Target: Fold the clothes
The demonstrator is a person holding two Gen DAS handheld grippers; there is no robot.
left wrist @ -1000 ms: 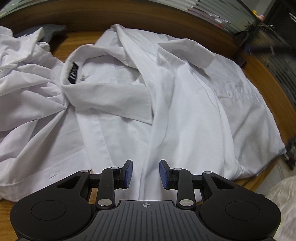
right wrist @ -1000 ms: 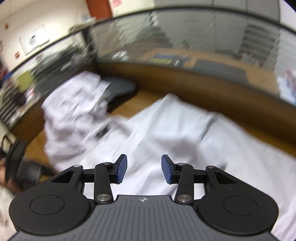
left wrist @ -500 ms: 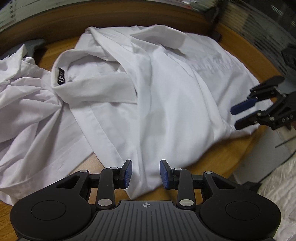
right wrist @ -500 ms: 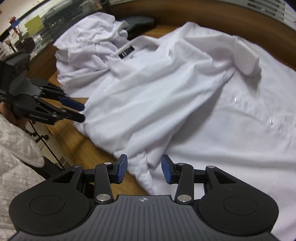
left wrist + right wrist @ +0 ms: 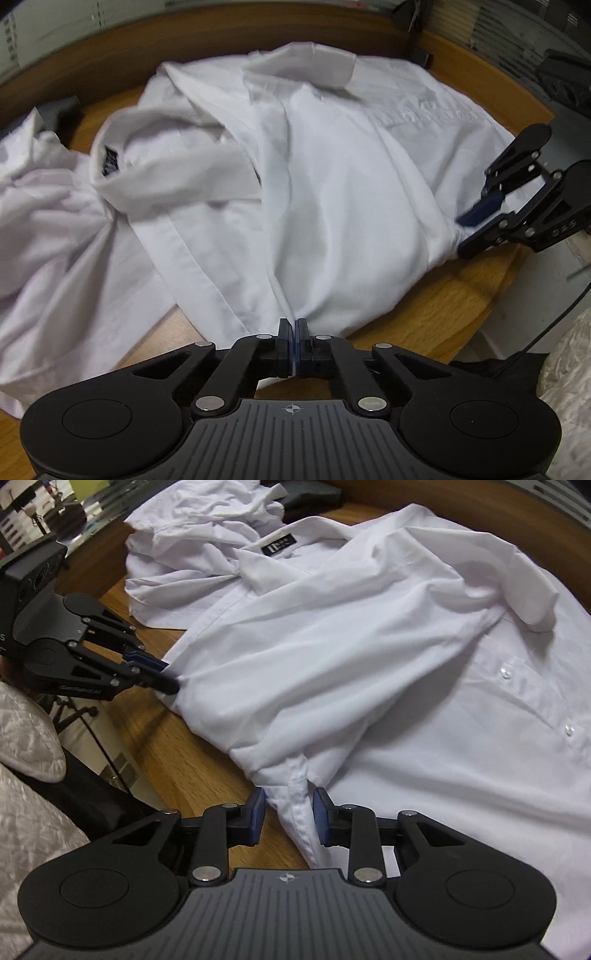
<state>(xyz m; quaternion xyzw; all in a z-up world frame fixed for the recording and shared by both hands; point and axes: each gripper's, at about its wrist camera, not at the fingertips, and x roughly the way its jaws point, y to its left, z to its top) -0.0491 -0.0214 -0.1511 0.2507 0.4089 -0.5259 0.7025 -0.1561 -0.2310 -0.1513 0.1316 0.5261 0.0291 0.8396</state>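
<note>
White shirt (image 5: pixel 332 192) lies spread on the wooden table (image 5: pixel 443 306), collar with black label (image 5: pixel 279 545) at the shirt's far end, button placket (image 5: pixel 535 701) facing up on the side toward the right wrist camera. A sleeve with its cuff (image 5: pixel 532 590) is folded across the shirt's front.

Left gripper (image 5: pixel 292 343) is closed tight on the shirt's near edge; blue pads pressed together with a thin fold of cloth pinched between them, fabric pulled into a small peak at the pads. The right wrist view shows the same thing from the side: left gripper (image 5: pixel 162 672) clamped at the shirt's edge, cloth bunching at the tips.

Right gripper (image 5: pixel 288 816) is partly open, pads apart with a hemmed fold of the shirt lying between them; pads not touching the cloth on both sides, so no grip. From the left wrist view the right gripper (image 5: pixel 476 229) sits at the shirt's opposite edge, blurred, fingers around a bit of cloth.

A second crumpled white garment (image 5: pixel 48 206) lies heaped beside the shirt's collar, touching it. A dark grey object (image 5: pixel 61 110) sits beyond that heap, partly hidden.
</note>
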